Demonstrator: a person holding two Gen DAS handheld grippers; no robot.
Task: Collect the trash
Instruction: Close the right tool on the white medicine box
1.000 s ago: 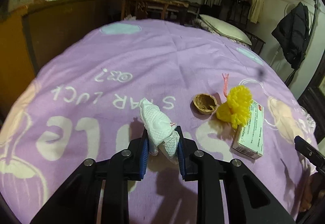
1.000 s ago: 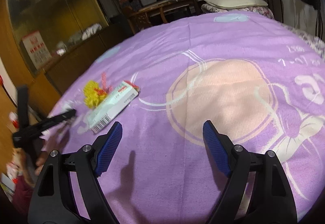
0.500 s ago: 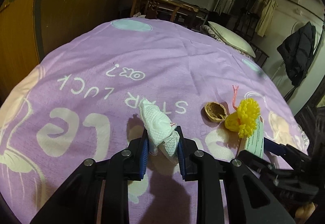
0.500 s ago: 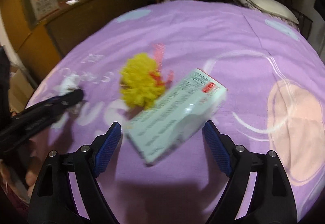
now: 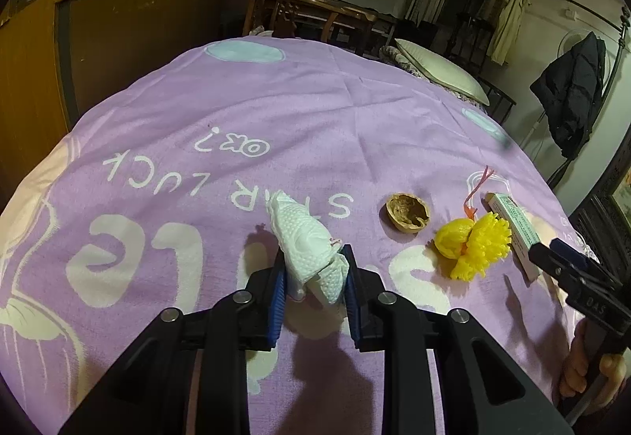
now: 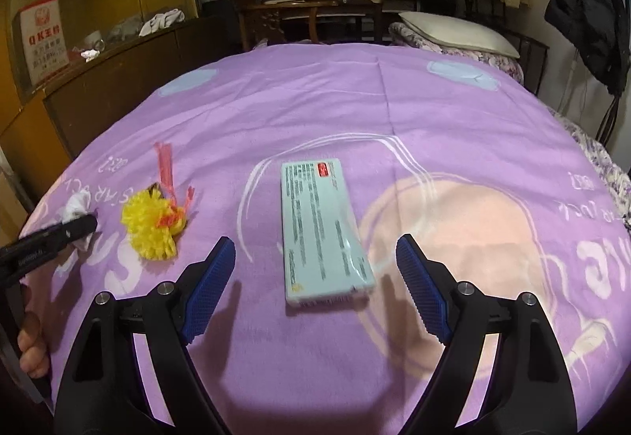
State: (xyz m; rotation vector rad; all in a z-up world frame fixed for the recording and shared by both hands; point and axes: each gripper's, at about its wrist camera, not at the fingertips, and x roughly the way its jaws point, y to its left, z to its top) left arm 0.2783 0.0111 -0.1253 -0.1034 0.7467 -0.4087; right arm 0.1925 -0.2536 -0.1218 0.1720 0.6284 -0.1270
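Observation:
My left gripper (image 5: pixel 313 285) is shut on a crumpled white tissue (image 5: pixel 305 243), held just above the purple bedspread (image 5: pixel 276 111). A walnut shell half (image 5: pixel 405 212), a yellow pompom (image 5: pixel 473 243) with a pink string and a pale green flat box (image 5: pixel 514 224) lie to its right. My right gripper (image 6: pixel 315 269) is open, its jaws on either side of the near end of the box (image 6: pixel 321 226), not touching it. The pompom (image 6: pixel 152 224) lies left of the box. The left gripper with the tissue (image 6: pixel 77 210) shows at the far left.
The bedspread (image 6: pixel 394 99) covers a bed with a pillow (image 6: pixel 457 30) at its far end. A wooden cabinet (image 5: pixel 118 40) stands along the left side. Chairs and a table (image 6: pixel 311 13) stand beyond the bed. A dark coat (image 5: pixel 568 96) hangs at the right.
My right gripper swung left and came up to the box, which now lies lengthwise between its open jaws. My left gripper kept its hold on the tissue and tilted up slightly.

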